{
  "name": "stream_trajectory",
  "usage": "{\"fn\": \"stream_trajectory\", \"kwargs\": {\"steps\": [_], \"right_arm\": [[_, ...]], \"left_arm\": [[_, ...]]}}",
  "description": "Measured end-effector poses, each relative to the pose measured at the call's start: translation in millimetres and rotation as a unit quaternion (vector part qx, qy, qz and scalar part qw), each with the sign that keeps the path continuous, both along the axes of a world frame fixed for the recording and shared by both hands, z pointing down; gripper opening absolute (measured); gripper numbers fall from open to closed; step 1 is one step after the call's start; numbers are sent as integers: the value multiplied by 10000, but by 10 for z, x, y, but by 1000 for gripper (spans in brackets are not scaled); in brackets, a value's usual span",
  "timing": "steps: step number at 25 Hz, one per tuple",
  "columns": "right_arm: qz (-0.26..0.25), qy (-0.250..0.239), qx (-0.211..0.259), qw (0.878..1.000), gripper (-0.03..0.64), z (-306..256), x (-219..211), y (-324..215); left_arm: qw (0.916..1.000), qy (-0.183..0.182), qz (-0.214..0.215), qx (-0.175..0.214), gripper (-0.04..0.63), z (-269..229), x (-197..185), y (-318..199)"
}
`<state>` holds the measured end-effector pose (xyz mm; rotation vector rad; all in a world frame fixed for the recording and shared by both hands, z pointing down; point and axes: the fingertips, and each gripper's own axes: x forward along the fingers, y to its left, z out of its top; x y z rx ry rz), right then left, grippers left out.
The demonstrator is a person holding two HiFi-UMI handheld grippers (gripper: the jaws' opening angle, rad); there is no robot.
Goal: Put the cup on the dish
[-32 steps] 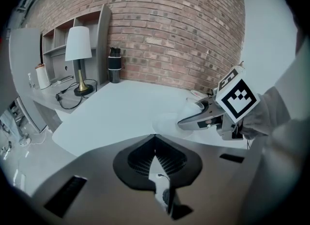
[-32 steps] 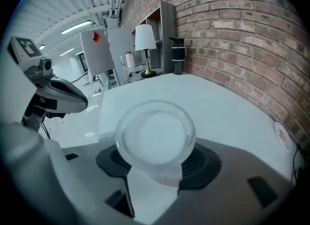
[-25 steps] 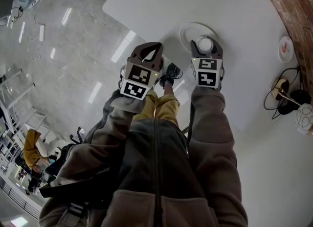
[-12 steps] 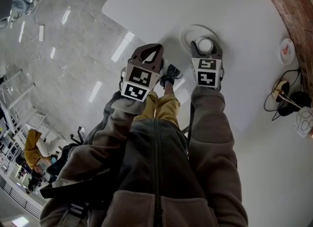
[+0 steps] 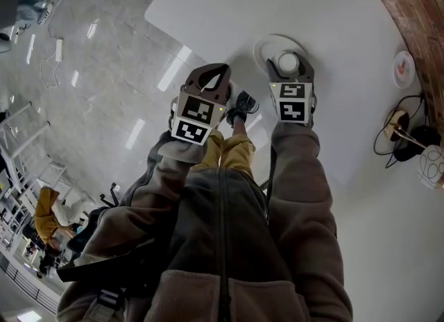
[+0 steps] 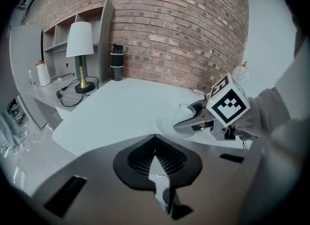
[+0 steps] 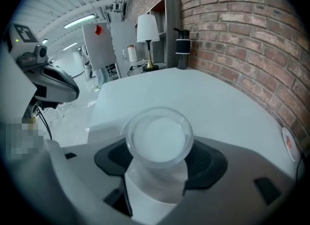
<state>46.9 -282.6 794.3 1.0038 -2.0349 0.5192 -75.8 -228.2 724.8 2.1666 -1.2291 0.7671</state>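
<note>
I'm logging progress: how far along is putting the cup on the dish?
Done, it seems: the cup looks set on the dish on the white table. In hand: the jaws of the right gripper are opening, the cup between them. Left: draw that gripper back clear of the cup. The left gripper, jaws together and empty, takes no part.

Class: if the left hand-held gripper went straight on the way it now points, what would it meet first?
Probably the white table, just ahead of the left hand-held gripper; the cup lies off to its right. Depth is uncertain.
</note>
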Motion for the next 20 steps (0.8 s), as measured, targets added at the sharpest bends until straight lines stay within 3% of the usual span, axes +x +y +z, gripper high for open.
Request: {"fn": "stream_trajectory", "kwargs": {"steps": [5,10,13,20], "right_arm": [[240,-142,475,9985,290,-424,125,12],[729,-337,1211,9894,289,-1320,352,46],[958,-442,1743,9790,285,-2010,442,104],[1469,-751,2819,9451,153,-3461,626,88]], "left_arm": [[9998,23,-55,214,5,-237,-31,-30],[9967,236,-152,761,5,-862,43,-200],[9919,583,-179,1115,5,-1414,157,-291],[9735,917,85,2093,5,-2719,456,-475]]}}
